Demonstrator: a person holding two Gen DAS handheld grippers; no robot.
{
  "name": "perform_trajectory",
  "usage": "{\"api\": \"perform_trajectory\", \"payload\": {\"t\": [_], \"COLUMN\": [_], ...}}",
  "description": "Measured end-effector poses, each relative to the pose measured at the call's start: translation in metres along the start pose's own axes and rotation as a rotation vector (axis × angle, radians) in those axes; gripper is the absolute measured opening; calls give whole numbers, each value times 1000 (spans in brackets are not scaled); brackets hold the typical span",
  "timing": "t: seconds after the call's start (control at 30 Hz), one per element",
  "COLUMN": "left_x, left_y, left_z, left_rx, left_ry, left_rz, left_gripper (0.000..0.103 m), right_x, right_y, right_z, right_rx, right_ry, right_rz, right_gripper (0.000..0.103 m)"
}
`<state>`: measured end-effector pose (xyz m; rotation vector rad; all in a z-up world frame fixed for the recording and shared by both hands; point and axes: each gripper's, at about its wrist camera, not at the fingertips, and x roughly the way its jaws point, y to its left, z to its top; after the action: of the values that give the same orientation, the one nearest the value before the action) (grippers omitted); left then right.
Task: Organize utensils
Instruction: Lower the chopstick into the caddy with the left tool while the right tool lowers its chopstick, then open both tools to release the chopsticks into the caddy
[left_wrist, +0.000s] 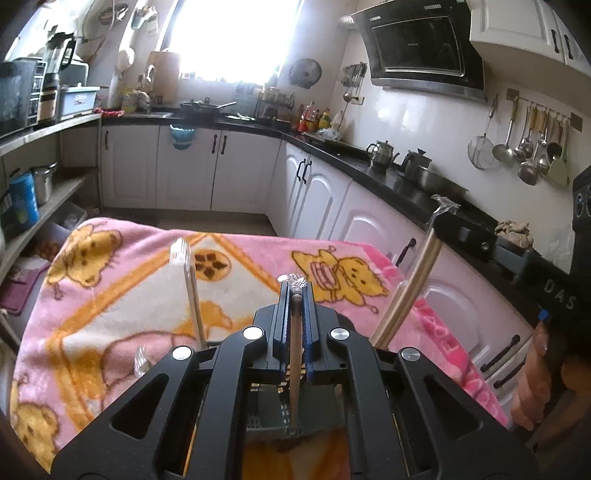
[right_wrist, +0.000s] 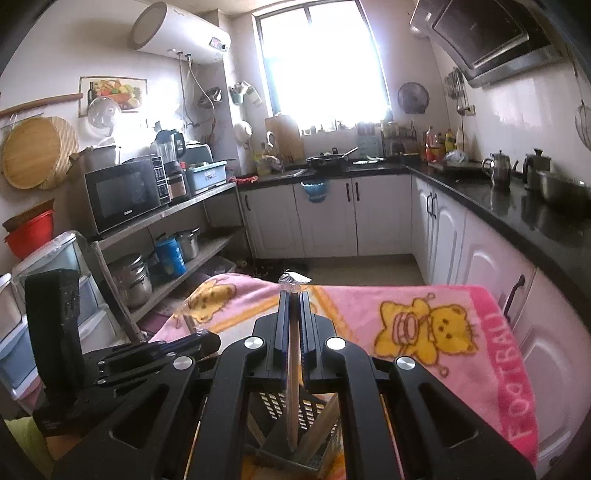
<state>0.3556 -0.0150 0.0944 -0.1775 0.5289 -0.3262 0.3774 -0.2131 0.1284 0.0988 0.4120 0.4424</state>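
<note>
Left claw (left_wrist: 294, 286): clenched on a thin wooden stick (left_wrist: 294, 354), which runs down between the jaws, its lower end inside the dark perforated holder (left_wrist: 266, 417) below.
Right claw (right_wrist: 294, 286): clenched on another thin stick (right_wrist: 293, 387); this one also reaches down into the perforated holder (right_wrist: 310, 406) beneath the claw (a chopstick, by the look of it).
Holder: sits on the pink cartoon-bear blanket (left_wrist: 110, 280) that covers the bench; only slivers of its mesh wall show through the claw frames.
Other utensils: a silver fork (left_wrist: 186, 280) stands upright with tines up, left of the left claw; a second, smaller set of tines (left_wrist: 141, 360) pokes up lower left.
Right claw seen from the left view: a gold-toned handle (left_wrist: 410, 288) rises at a slant, held by the right claw (left_wrist: 447, 206), with the person's hand (left_wrist: 535, 380) at the frame's right edge.
Surroundings: white cabinets (right_wrist: 325, 218) and a black worktop (right_wrist: 517, 206) behind.
</note>
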Motion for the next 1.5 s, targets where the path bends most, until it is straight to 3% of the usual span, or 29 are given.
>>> {"api": "perform_trajectory", "payload": {"t": [0.33, 0.73, 0.97, 1.1, 1.2, 1.33, 1.5], "left_x": [-3, -4, -15, -24, -31, -37, -46], "left_y": [5, 6, 10, 11, 8, 2, 0], "left_z": [-9, -17, -20, -20, -21, -24, -26], "left_rx": [4, 17, -14, -45, -53, -39, -44], "left_ry": [1, 34, 37, 18, 12, 10, 14], "left_rz": [-1, -1, 16, 7, -9, -15, -17], "left_gripper": [2, 2, 18, 27, 29, 34, 36], "right_x": [22, 21, 22, 24, 23, 16, 5], "right_y": [-12, -17, -21, -24, -21, -17, -15], "right_z": [-24, -39, -41, -44, -45, -47, -47], "right_rx": [55, 61, 45, 60, 41, 33, 31], "right_ry": [46, 76, 101, 127, 140, 142, 145], "right_rz": [13, 13, -3, 7, 10, 24, 14], "right_gripper": [5, 6, 7, 20, 24, 41, 53]}}
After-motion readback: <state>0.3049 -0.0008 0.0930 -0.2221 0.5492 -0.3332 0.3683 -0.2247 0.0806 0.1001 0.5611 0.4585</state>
